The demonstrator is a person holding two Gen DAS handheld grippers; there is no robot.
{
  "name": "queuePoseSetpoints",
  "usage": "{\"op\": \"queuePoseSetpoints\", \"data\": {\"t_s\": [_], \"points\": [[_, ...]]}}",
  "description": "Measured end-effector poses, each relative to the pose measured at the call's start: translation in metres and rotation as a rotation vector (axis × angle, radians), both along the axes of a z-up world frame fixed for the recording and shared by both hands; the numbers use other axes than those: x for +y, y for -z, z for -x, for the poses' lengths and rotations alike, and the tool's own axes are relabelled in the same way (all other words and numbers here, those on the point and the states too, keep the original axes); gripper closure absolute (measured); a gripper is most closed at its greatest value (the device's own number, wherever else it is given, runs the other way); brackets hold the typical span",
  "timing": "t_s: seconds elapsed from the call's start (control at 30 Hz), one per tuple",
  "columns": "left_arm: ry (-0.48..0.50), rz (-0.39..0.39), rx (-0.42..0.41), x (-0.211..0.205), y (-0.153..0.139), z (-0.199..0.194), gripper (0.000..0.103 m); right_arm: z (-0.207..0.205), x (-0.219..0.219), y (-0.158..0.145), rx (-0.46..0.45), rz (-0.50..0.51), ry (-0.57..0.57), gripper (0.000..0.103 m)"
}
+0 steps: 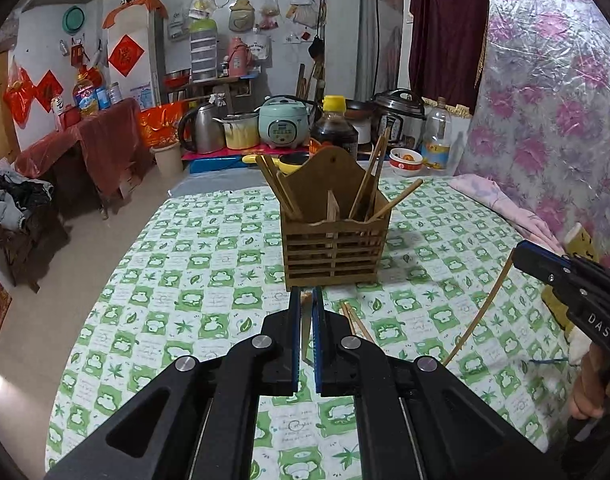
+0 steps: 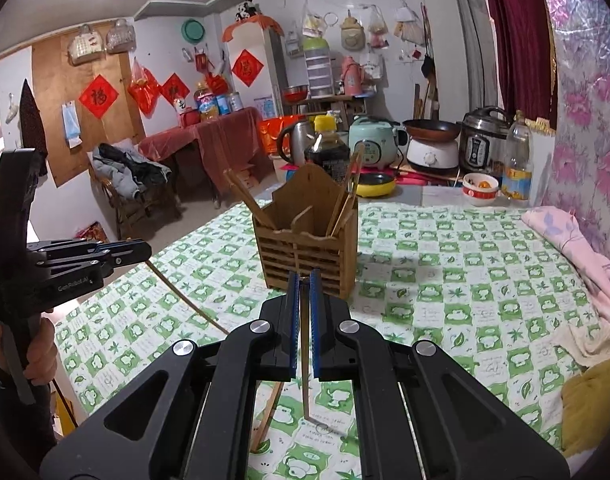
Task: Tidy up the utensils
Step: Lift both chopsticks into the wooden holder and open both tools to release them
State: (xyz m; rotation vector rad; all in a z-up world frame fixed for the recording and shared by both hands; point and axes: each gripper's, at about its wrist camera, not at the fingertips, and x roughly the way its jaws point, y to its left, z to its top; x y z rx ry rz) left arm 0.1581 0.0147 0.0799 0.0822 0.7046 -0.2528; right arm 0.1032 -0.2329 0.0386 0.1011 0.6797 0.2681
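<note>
A slatted wooden utensil holder (image 1: 335, 236) stands on the green-checked tablecloth (image 1: 209, 264), with several chopsticks leaning in its two compartments; it also shows in the right wrist view (image 2: 307, 240). My left gripper (image 1: 306, 300) is shut on a chopstick (image 1: 305, 332) just in front of the holder; from the right wrist view the left gripper (image 2: 143, 251) holds that chopstick (image 2: 185, 300) slanting down. My right gripper (image 2: 304, 280) is shut on another chopstick (image 2: 305, 360); in the left wrist view the right gripper (image 1: 519, 254) holds this stick (image 1: 479, 312) hanging down. Loose chopsticks (image 1: 357, 322) lie on the cloth.
Behind the table stand a soy sauce bottle (image 1: 333, 128), a rice cooker (image 1: 283, 122), a kettle (image 1: 203, 128), a pressure cooker (image 1: 397, 116) and a bowl (image 1: 405, 160). A pink cloth (image 2: 577, 240) and a yellow cushion (image 2: 593, 404) lie along the table's right side.
</note>
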Motion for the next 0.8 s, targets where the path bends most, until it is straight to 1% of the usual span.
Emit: {"op": "queuePoseSetpoints", "data": {"t_s": [0.13,0.3,0.5,0.7,0.8], "points": [[-0.006,0.002,0.029,0.0,0.009,-0.007,0.097,-0.003,-0.002,0.007,0.019,-0.003,0.007,0.097],[0.003,0.019,0.028,0.001,-0.002,-0.02,0.097,-0.011,-0.004,-0.001,0.005,-0.011,0.015,0.097],[0.022,0.018,-0.024,-0.012,-0.035,-0.04,0.097,-0.028,-0.004,-0.023,-0.047,-0.027,0.012,0.097],[0.012,0.062,-0.126,-0.024,-0.082,-0.06,0.097,-0.05,-0.006,-0.059,-0.139,-0.094,0.012,0.097],[-0.007,0.068,-0.184,-0.031,-0.098,-0.068,0.097,-0.064,-0.004,-0.075,-0.192,-0.119,0.023,0.097]]}}
